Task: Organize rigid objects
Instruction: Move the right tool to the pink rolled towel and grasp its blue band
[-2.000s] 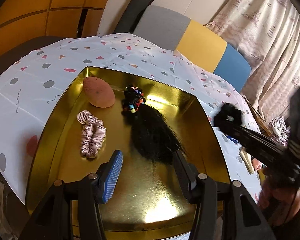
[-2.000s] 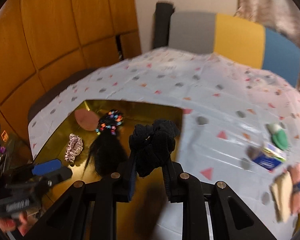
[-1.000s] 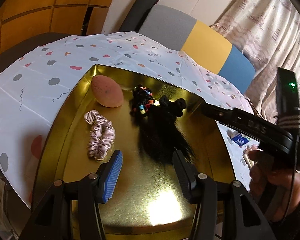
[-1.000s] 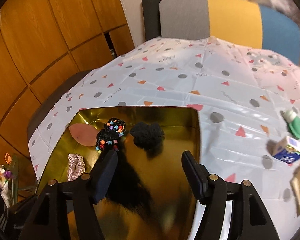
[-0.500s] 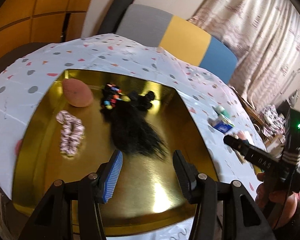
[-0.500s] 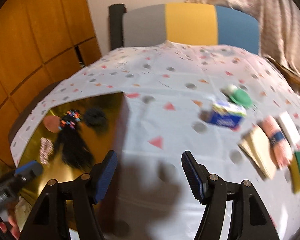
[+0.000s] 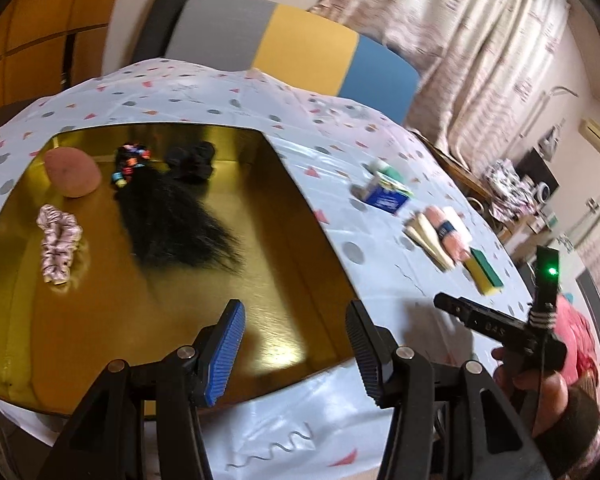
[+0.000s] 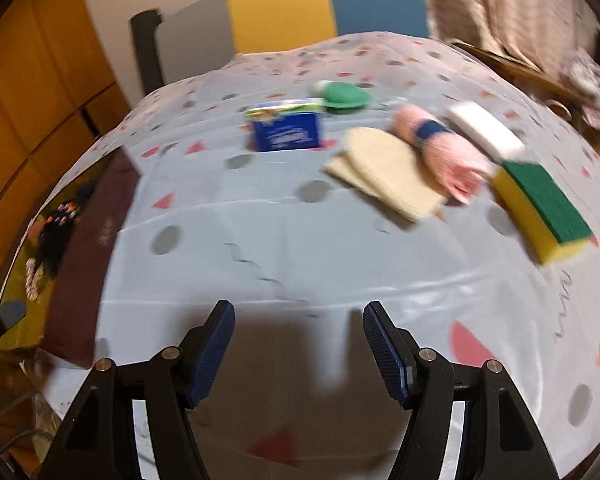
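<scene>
Transit between picks: right gripper [image 8: 298, 354] fingers apart, empty, over bare worktop [image 8: 260, 240]. Next: reach toward sponge [image 8: 540, 208], one o'clock.

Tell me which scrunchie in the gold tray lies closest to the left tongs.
The pink satin scrunchie, alone on the tray's left side. The black scrunchie sits at the far wall of the gold tray, beside the black hairpiece.

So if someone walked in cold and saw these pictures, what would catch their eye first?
Probably the shiny gold tray on the patterned tablecloth, with a tuft of black hair across its middle and a pink scrunchie beside it. Next, the yellow and green sponge at the table's right, lying near a rolled pink cloth and a blue box.
</scene>
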Demonstrator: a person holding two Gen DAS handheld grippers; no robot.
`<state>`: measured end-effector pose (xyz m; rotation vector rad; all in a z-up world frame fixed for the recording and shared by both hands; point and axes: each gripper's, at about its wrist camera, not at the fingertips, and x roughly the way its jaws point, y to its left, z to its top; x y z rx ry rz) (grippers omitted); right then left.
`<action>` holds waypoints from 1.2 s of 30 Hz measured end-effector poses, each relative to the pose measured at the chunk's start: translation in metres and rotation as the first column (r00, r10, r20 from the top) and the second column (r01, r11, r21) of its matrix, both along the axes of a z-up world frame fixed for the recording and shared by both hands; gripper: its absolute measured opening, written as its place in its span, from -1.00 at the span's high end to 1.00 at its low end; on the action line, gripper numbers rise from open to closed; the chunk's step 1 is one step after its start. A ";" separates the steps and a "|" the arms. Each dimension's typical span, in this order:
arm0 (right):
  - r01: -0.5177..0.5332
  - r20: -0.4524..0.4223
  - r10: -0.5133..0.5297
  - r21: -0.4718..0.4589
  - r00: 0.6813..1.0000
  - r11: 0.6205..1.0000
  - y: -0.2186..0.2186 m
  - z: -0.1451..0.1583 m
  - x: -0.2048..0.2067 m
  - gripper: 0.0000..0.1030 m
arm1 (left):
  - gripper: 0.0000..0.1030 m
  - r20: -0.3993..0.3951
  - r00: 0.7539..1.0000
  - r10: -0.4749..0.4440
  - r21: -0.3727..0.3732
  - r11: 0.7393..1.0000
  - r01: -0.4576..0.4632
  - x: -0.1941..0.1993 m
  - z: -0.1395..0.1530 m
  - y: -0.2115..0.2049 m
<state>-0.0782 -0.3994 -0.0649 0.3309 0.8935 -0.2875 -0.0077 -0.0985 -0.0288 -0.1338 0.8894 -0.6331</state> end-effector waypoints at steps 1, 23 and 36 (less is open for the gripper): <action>0.017 0.009 -0.017 0.005 1.000 1.000 -0.007 0.000 -0.003 -0.32 | -0.03 0.004 1.000 -0.013 0.001 1.000 0.013 -0.002 0.001 -0.003; 0.162 -0.057 -0.163 -0.023 0.985 0.987 -0.171 -0.001 0.107 0.05 | -0.03 0.036 0.998 -0.058 0.100 0.994 0.055 -0.014 0.015 -0.036; 0.055 0.041 -0.060 0.126 0.997 0.990 -0.115 -0.001 0.047 0.28 | -0.03 0.022 0.995 -0.096 0.117 0.989 0.093 -0.007 0.016 -0.064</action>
